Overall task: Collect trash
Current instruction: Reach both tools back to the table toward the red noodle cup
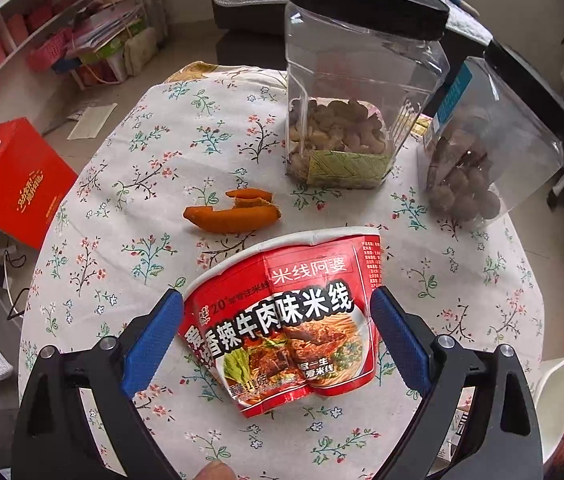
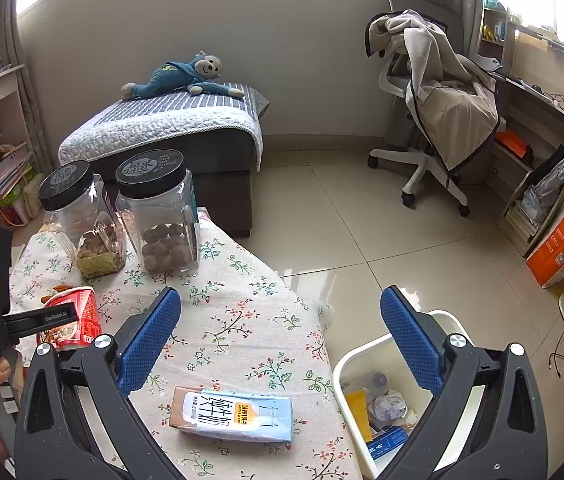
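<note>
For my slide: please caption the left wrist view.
Open left gripper straddles a crumpled noodle cup near orange peel.

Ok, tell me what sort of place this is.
Probably a lived-in bedroom or study at home: a quilt-covered daybed with a plush monkey, a desk chair, and a small table under a floral tablecloth.

A noodle cup (image 1: 282,320) is laid on its side on a table (image 1: 122,184), between the spread fingers of the left gripper (image 1: 278,332). Behind it a peel (image 1: 234,214) is placed, and behind that two jars (image 1: 353,92) are stood side by side. Nearer the table's right edge a milk carton (image 2: 234,414) is laid flat. Just beside that edge a bin (image 2: 361,360) is set on the floor, with rubbish in it.
</note>
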Demonstrator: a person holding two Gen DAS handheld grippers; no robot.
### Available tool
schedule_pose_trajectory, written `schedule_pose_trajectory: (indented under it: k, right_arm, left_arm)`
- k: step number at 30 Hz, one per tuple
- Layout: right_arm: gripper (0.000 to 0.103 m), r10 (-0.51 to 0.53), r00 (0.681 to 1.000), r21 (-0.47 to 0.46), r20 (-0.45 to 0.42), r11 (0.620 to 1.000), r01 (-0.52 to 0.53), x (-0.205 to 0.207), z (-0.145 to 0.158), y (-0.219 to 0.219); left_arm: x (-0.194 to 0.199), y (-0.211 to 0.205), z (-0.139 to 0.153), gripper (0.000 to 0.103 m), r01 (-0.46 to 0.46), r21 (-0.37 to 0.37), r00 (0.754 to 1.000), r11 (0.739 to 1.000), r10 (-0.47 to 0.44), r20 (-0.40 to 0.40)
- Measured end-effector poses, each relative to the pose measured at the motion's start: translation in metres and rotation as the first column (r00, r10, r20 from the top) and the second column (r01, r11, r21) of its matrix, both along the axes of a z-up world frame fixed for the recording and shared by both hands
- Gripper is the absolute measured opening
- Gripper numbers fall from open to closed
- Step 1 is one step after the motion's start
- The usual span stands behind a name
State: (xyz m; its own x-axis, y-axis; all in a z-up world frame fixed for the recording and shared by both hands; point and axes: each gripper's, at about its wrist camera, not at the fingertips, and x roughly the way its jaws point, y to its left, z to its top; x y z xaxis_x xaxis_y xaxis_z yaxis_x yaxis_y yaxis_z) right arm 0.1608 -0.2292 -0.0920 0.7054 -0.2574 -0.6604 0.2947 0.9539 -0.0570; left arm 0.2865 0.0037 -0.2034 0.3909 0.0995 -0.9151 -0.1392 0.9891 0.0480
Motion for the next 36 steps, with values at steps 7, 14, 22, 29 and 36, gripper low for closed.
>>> schedule_pose_trajectory:
  k: [7, 14, 22, 29, 36]
  right_arm:
    - [0.096, 0.018, 1.0, 0.002, -0.023, 1.0, -0.018, 0.002, -0.004, -0.001]
    - [0.096, 0.041, 0.998, 0.058, -0.037, 0.998, -0.038, 0.004, -0.005, 0.001]
    - [0.096, 0.071, 0.997, 0.137, -0.03, 0.988, -0.066, -0.001, -0.002, 0.005]
    - [0.096, 0.103, 0.994, 0.173, -0.036, 0.98, -0.095, 0.002, -0.004, 0.018]
    - [0.096, 0.141, 0.987, 0.144, -0.073, 0.981, -0.13, 0.011, -0.015, 0.04]
  left_arm:
    - [-0.004, -0.031, -0.027, 0.097, 0.091, 0.166, 0.996, 0.982, -0.093, 0.009]
    - [-0.029, 0.001, -0.003, 0.064, 0.122, 0.054, 0.992, 0.991, -0.124, 0.023]
    - [-0.066, 0.086, 0.012, 0.035, -0.042, -0.086, 0.996, 0.995, 0.035, -0.082]
    - [-0.081, 0.12, 0.014, 0.084, -0.097, -0.05, 0.991, 0.994, 0.091, -0.097]
    - [-0.075, 0.183, -0.012, 0.089, -0.324, -0.328, 0.938, 0.887, 0.258, -0.232]
